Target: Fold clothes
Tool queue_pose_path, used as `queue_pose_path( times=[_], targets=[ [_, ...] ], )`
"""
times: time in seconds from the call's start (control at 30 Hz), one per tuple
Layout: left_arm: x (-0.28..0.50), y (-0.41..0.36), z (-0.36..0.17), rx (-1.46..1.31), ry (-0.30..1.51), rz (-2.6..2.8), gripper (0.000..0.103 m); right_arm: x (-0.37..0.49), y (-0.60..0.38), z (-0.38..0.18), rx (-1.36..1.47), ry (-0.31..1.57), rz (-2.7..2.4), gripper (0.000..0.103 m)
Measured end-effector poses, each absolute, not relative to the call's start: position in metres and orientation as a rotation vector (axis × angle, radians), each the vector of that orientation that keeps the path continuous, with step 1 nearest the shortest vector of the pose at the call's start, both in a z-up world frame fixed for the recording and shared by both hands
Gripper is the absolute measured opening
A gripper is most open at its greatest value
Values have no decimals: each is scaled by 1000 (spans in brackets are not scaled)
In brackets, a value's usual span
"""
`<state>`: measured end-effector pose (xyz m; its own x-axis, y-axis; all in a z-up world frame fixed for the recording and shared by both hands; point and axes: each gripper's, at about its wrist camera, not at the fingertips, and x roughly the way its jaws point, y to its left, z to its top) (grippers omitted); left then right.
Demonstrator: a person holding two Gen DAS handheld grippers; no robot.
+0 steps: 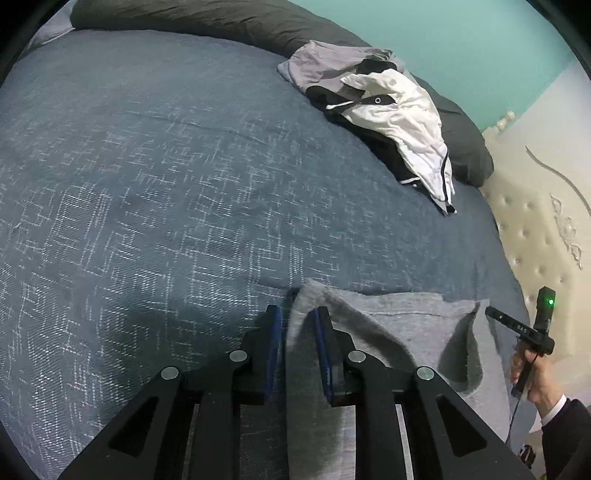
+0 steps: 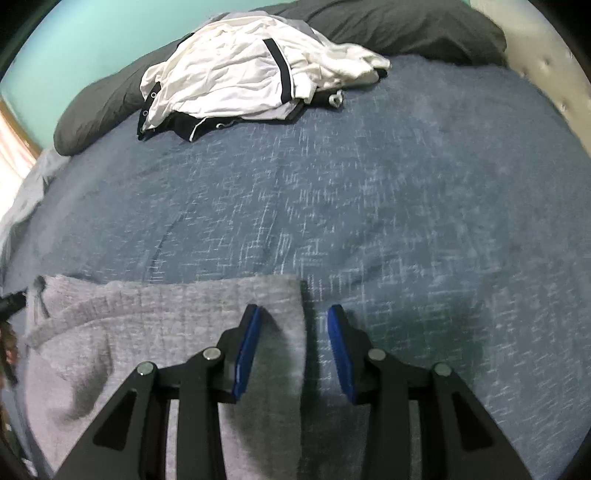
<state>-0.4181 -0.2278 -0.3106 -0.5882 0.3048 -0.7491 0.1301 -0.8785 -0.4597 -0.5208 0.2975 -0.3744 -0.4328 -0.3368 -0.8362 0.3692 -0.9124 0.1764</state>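
Note:
A grey knitted garment (image 1: 406, 332) lies flat on the blue bedspread (image 1: 147, 184), near the front edge. My left gripper (image 1: 297, 321) stands over the garment's left corner. Its blue pads are slightly apart, the cloth edge runs between them, and they do not press on it. In the right wrist view the same grey garment (image 2: 147, 332) fills the lower left. My right gripper (image 2: 294, 317) straddles its right edge, open, with a clear gap beside the right pad. A hand (image 1: 532, 373) holding that gripper's handle shows at the far right of the left wrist view.
A loose pile of white, black and grey clothes (image 1: 399, 118) (image 2: 236, 74) lies at the far side of the bed against a dark grey pillow (image 1: 221, 18) (image 2: 406, 26). A cream tufted headboard (image 1: 535, 229) borders the bed on the right. Blue bedspread (image 2: 369, 184) stretches between the garment and the pile.

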Motion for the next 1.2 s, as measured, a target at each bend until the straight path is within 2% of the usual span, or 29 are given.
queue_pose_path(
  times=[0.13, 0.17, 0.2, 0.23, 0.27, 0.33, 0.7, 1.07, 1.2],
  targets=[
    [-422, -221, -313, -1387, -707, 2608, 19, -521, 291, -374, 1357, 50, -2318, 35],
    [-423, -220, -313, -1390, -703, 2608, 19, -521, 289, -375, 1359, 81, -2320, 31],
    [-424, -219, -314, -1390, -700, 2607, 19, -520, 286, -375, 1360, 115, -2330, 20],
    [-424, -218, -314, -1389, -697, 2606, 11, -520, 286, -375, 1358, 120, -2333, 12],
    [-424, -217, -314, -1385, -693, 2605, 6, -520, 287, -374, 1350, 110, -2331, 10],
    [-423, -216, -313, -1377, -685, 2609, 4, -518, 289, -371, 1320, 99, -2341, 6],
    [-413, -236, -291, -1335, -700, 2690, 3, -518, 326, -341, 1245, -87, -2507, 4],
    [-413, -249, -301, -1370, -770, 2698, 3, -511, 322, -341, 1232, -73, -2567, 4],
    [-403, -248, -293, -1302, -774, 2706, 3, -499, 325, -332, 1106, -59, -2616, 4]
  ],
)
